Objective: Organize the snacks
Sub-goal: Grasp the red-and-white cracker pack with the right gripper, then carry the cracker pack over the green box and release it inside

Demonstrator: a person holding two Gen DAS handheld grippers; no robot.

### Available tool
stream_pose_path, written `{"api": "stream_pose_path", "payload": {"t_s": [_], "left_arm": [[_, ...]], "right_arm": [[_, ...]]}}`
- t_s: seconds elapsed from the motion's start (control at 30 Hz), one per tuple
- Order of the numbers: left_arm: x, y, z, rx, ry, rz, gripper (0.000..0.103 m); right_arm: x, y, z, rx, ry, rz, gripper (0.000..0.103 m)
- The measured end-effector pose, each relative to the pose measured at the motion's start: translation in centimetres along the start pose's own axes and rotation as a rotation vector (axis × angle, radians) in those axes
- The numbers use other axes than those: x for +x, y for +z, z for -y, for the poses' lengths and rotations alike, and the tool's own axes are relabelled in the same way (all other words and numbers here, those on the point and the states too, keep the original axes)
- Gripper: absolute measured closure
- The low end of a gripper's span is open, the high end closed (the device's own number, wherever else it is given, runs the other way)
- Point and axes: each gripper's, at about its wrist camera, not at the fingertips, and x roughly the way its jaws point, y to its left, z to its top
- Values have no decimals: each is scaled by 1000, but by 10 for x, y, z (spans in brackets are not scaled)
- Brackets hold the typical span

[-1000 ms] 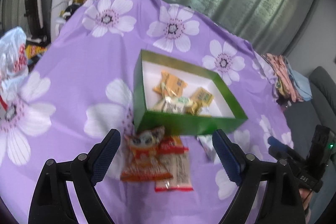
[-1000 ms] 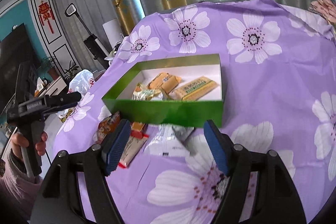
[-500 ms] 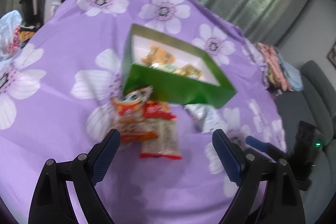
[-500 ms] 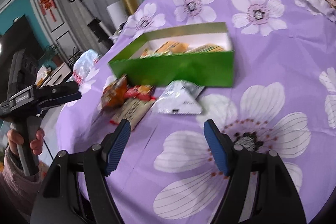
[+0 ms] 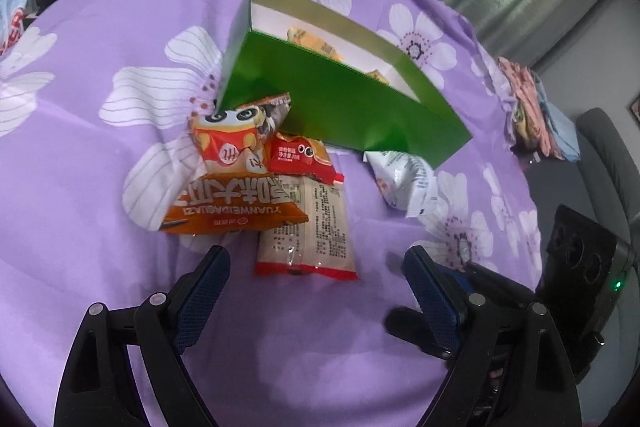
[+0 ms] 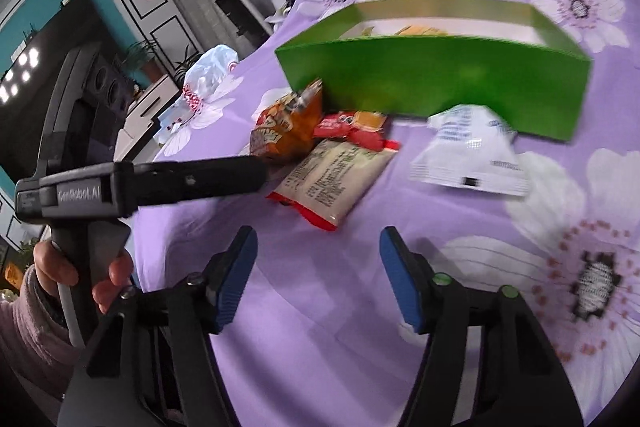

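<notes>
Closing in from the left wrist view, the left tongs (image 5: 312, 281) narrow with nothing between them, hovering over the purple flowered surface (image 5: 80, 155) just short of a beige noodle packet (image 5: 310, 231). An orange seed bag (image 5: 232, 187) overlaps it, a small red packet (image 5: 300, 157) on top, a white pouch (image 5: 404, 179) off to the right, all against the green box (image 5: 344, 107). Over to the right wrist view: the right tongs (image 6: 318, 275) are closing too, empty, near that beige packet (image 6: 334, 179), the white pouch (image 6: 472, 159) beyond, snacks already in the box (image 6: 432, 79)
</notes>
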Motion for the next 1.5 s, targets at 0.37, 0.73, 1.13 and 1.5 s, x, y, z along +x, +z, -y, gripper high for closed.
{"api": "stream_pose_path", "payload": {"t_s": [0.37,0.73,1.13,1.5], "left_arm": [[25,7,-7,-11,-5,-29,42],[30,10,-15,-53,-9,-23,61],[8,-9,0,-39,-22,-19,66],[-16,-18,30,20,-30,19,66]], "right_arm": [[46,16,5,15,-21,-42,49],[49,19,8,36,-37,-40,62],[22,-2,-1,54,-49,-14,68],[-14,-14,-10,63,-43,49,72]]}}
